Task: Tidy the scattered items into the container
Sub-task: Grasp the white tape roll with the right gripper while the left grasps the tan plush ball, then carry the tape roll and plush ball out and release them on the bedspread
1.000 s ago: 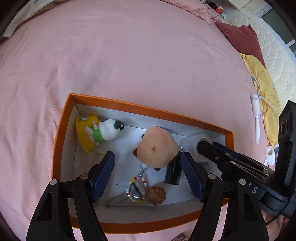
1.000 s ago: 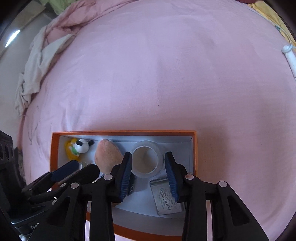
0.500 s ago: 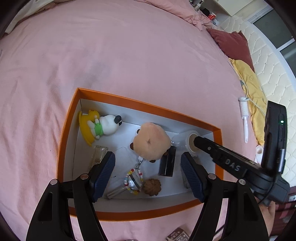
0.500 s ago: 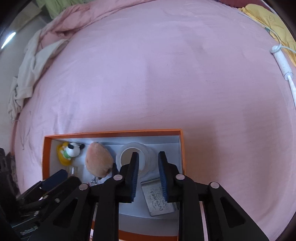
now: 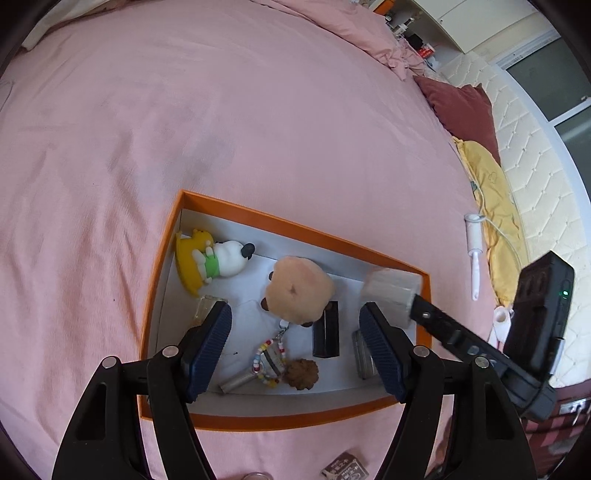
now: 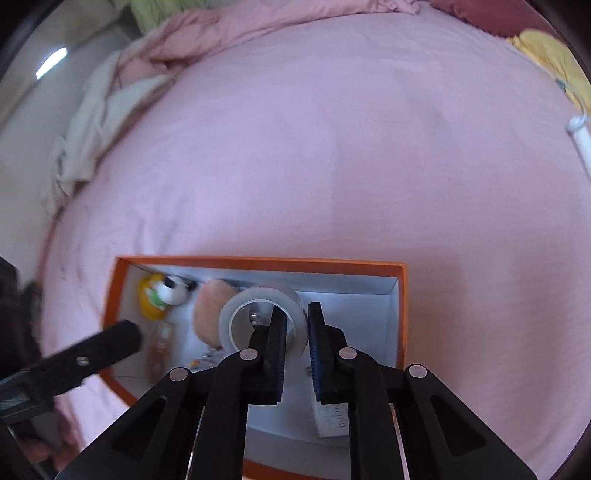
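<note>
A bed (image 5: pixel 258 110) dressed in a smooth pink sheet fills both views and carries everything. On it sits an orange box (image 5: pixel 303 230) with a white inside, at about 6 o'clock in each view.

The right claw (image 6: pixel 295 325) is clamped on the wall of a clear tape roll (image 6: pixel 258 302), one pad inside the ring and one outside. In the left wrist view the roll hangs at the right end of the box, level with its rim, at about 4 o'clock. The left claw (image 5: pixel 295 347) stands apart with nothing between its pads, above the middle of the box.

Inside the box lie a white dog toy on a yellow base (image 5: pixel 210 258) at the far left corner, a round peach plush (image 5: pixel 299 291) in the middle, a black block (image 5: pixel 327 328) beside it, a beaded key chain (image 5: pixel 269 360), a brown walnut-like ball (image 5: pixel 303 373), a small glass bottle (image 5: pixel 205 308) and a metal tin (image 5: pixel 364 354) near the right end.

At 12 to 1 o'clock in the left wrist view the pink quilt (image 5: pixel 351 29) is bunched up. A dark red pillow (image 5: pixel 465 110) and a yellow cloth (image 5: pixel 491 206) lie at 2 o'clock, with a white lint roller (image 5: pixel 474 251) just beside the cloth. A quilted cream panel (image 5: pixel 543 192) and a window run along the right edge. In the right wrist view a pale crumpled cloth (image 6: pixel 92 125) lies at 10 o'clock.
</note>
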Available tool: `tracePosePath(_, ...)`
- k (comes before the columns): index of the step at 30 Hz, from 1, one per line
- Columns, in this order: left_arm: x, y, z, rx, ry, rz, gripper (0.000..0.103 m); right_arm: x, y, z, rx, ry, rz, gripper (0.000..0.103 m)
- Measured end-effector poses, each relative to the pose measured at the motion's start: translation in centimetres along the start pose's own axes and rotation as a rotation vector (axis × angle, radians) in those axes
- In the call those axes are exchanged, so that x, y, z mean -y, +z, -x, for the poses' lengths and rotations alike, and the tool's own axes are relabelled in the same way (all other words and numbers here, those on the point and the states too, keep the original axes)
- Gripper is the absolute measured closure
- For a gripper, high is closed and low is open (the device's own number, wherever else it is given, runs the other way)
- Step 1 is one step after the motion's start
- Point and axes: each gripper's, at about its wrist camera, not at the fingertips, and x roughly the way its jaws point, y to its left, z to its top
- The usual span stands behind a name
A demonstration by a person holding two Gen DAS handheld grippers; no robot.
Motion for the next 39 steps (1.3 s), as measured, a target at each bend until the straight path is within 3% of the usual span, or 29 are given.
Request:
tracePosePath(2, 0.6, 0.1, -0.4, -0.008, -0.001, -0.010, 0.031, 1.5, -0.3, 2.1, 0.048, 0.102, -0.074, 0.091)
tracePosePath(6, 2.8, 0.2, -2.1, -0.057, 0.013, -0.057, 0.031, 4.0, -2.1, 6.0, 0.142, 0.107, -0.120, 0.091)
tracePosePath(10, 4.6, 1.1, -5.4, -0.091, 0.191, -0.091, 0.031, 6.7, -4.1, 8.9, 0.217, 0.150, -0.194, 0.091)
tracePosePath(13, 4.7, 1.1, -8.5, -0.158, 0.258, -0.125, 0.028, 7.5, -4.9, 9.6, 0.242, 0.169, -0.215, 0.091)
tracePosePath(15, 5.3, 1.1, -9.0, -0.128, 0.297, -0.180, 0.027, 7.6, -5.1, 9.7, 0.249, 0.176, -0.211, 0.091)
tracePosePath(16, 5.7, 1.2, -9.0, -0.112, 0.327, -0.206, 0.031, 7.3, -5.1, 9.7, 0.252, 0.181, -0.206, 0.091)
tracePosePath(17, 5.8, 1.2, -8.9, -0.098, 0.340, -0.222, 0.057, 7.0, -5.1, 9.6, 0.254, 0.187, -0.200, 0.091)
tracePosePath(18, 5.7, 1.3, -8.6, -0.085, 0.330, -0.221, 0.075, 6.8, -5.1, 9.6, 0.255, 0.191, -0.194, 0.091)
tracePosePath(23, 3.4, 1.3, -5.0, -0.055, 0.102, -0.058, 0.076, 6.0, -6.5, 9.1, 0.255, 0.190, -0.179, 0.091)
tracePosePath(28, 4.3, -0.7, 3.4, 0.106, 0.020, -0.087, 0.076, 5.3, -9.2, 8.9, 0.252, 0.214, -0.198, 0.091)
tracePosePath(33, 3.5, -6.0, 10.8, 0.293, 0.008, -0.034, 0.075, 3.4, -12.1, 9.4, 0.248, 0.234, -0.192, 0.091)
tracePosePath(36, 3.0, -10.4, 11.5, 0.312, 0.043, -0.014, 0.075, 2.1, -14.3, 9.4, 0.241, 0.263, -0.204, 0.091)
tracePosePath(39, 1.4, -14.4, 10.8, 0.284, 0.011, 0.046, 0.075, 0.7, -16.5, 8.5, 0.190, 0.271, -0.198, 0.091)
